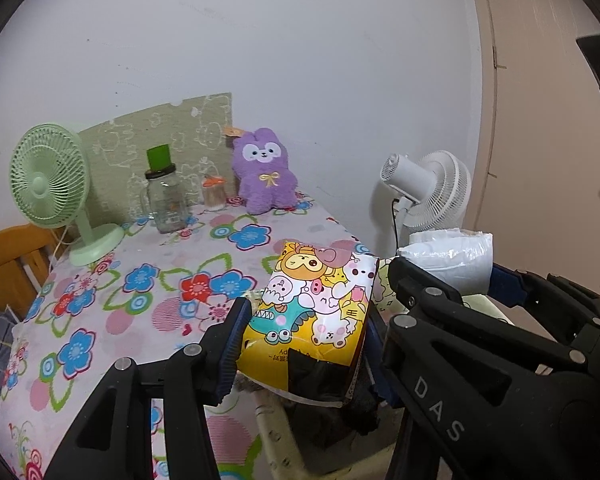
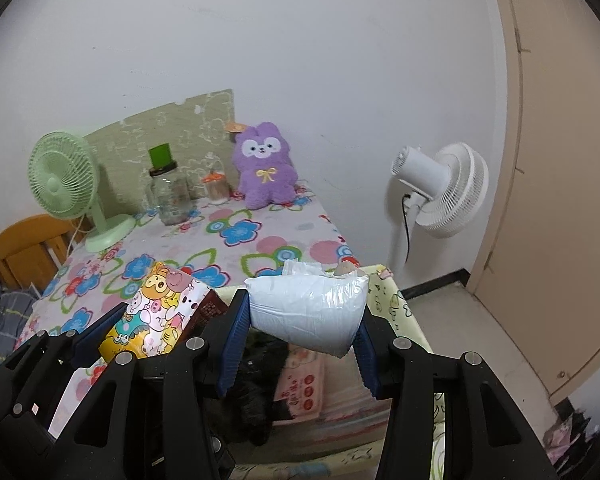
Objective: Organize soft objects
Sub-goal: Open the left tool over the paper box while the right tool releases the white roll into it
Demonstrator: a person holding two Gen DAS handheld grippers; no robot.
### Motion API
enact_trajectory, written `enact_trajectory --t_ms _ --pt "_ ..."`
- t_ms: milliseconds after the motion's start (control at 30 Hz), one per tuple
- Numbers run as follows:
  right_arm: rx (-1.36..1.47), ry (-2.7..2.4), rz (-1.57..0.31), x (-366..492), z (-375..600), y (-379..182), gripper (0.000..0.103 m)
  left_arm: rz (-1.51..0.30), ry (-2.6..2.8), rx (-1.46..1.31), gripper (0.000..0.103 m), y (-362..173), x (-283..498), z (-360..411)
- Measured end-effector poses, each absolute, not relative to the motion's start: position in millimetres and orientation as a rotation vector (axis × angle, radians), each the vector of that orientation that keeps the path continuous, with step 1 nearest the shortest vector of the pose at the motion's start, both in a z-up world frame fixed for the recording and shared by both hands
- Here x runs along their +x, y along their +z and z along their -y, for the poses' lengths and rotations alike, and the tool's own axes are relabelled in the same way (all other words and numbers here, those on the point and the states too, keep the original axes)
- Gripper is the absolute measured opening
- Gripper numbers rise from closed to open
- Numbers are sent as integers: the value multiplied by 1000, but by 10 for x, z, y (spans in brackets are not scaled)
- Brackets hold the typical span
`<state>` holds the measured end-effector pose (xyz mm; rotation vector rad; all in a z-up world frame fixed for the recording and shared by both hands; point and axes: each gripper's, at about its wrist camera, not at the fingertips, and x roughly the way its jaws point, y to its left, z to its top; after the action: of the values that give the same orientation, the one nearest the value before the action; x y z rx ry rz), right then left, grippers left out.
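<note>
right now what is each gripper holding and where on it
Left gripper clamps the cartoon-print tissue pack across its two long sides, near the lower end. Right gripper clamps the white plastic-wrapped pack across its sides.

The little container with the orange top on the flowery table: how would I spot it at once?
Find the table with the floral cloth against the white wall. At its back edge sits a purple plush bunny; just left of it stands the small clear container with an orange lid. It is shorter than the neighbouring clear glass jar with the green-topped lid.

"DAS" on the left claw [image 1: 300,344] arm.
</note>
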<state>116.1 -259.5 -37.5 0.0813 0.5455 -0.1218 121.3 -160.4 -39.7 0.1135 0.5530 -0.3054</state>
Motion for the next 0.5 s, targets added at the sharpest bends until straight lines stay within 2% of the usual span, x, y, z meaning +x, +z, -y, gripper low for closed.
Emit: enact_trajectory --t_ms 200,267,333,400,500 --pt "104 -140 -567 1267 2737 -455 51 -583 -324 114 58 -484 1352 1727" --pt "106 -146 -573 1293 2780 -480 51 -589 -325 116 63 -500 1377 1755" --pt "109 -149 -575 1309 2806 -496 51 -592 -325 116 76 -512 1396 1780" --pt "111 -151 -576 1322 2825 -504 51 -593 -321 123 83 -516 1405 1794" --pt "116 -144 -579 1338 2838 -515 51 -598 -308 137 86 -522 1406 1808"
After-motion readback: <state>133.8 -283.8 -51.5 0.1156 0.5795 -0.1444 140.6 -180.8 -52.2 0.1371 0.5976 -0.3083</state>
